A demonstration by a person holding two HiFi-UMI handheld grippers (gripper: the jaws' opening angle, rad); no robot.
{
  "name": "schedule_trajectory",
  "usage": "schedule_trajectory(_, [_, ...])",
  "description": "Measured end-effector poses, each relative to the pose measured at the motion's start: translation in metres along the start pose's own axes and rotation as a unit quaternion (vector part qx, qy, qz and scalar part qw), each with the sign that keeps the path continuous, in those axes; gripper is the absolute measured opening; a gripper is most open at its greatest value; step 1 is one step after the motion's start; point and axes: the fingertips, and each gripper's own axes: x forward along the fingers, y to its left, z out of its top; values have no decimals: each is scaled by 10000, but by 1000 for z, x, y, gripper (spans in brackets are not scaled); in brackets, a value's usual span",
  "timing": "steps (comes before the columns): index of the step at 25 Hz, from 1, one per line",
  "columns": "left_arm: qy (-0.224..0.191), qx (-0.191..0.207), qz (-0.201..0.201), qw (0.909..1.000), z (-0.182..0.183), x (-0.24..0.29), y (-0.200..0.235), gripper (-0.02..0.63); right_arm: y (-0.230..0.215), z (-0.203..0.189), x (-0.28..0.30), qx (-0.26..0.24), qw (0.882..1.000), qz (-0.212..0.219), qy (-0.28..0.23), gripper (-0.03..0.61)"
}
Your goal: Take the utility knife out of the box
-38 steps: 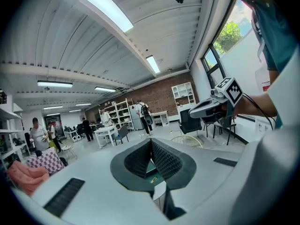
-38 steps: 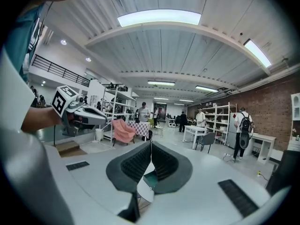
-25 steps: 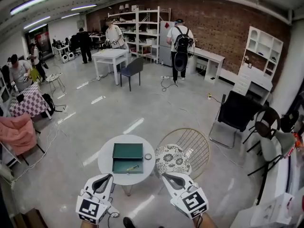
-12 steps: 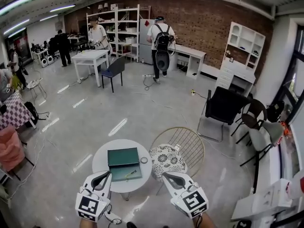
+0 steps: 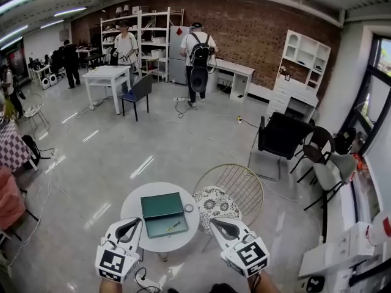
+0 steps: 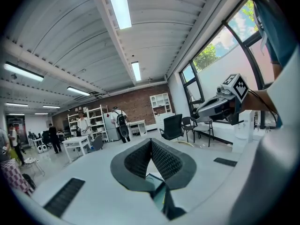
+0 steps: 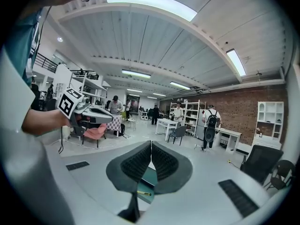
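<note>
Left gripper (image 5: pixel 129 229) and right gripper (image 5: pixel 220 229) hang short of our green box (image 5: pixel 162 206), jaws pressed together and empty — reaching in so, we would only shove the utility knife (image 5: pixel 174 226) aside

Compared with a second ago, the head view is turned further right. The person with the black backpack (image 5: pixel 199 58) is shifted leftward, a tall window (image 5: pixel 380 66) is brought in at the right edge, and the pink-draped chair (image 5: pixel 6 201) is almost cut off. The round white table (image 5: pixel 130 212) and open dark-green box (image 5: pixel 162 205) are set slightly lower.
</note>
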Motion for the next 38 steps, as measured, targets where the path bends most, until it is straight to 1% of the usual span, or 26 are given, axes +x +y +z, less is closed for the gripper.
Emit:
schedule_trajectory(4, [-23, -98, 52, 9999, -15, -5, 17, 18, 9, 0, 20, 115, 9999, 84, 75, 37])
schedule_trajectory(10, [77, -166, 257, 9995, -28, -10, 45, 18, 4, 1, 58, 46, 9995, 291, 62, 37])
schedule_trajectory(15, [150, -206, 505, 9984, -32, -21, 67, 18, 8, 4, 92, 29, 9980, 622, 127, 37])
schedule_trajectory(17, [242, -237, 635, 9974, -38, -24, 76, 18, 9, 2, 106, -23, 9968, 776, 187, 37])
schedule_trajectory(20, [356, -356, 842, 9952, -54, -26, 92, 18, 11, -4, 129, -90, 9946, 1001, 262, 37])
schedule_trajectory(24, [394, -496, 998, 9930, -74, -25, 107, 18, 14, -14, 160, -156, 9921, 1206, 314, 37])
schedule_trajectory(27, [532, -611, 1116, 9904, -94, -24, 116, 18, 15, -27, 184, -240, 9893, 1381, 394, 37])
schedule_trajectory(32, [564, -778, 1238, 9876, -96, 0, 121, 18, -5, -36, 212, -204, 9856, 1591, 542, 37])
schedule_trajectory(38, [764, -918, 1345, 9837, -125, 10, 141, 18, -5, -62, 264, -179, 9798, 1850, 734, 37])
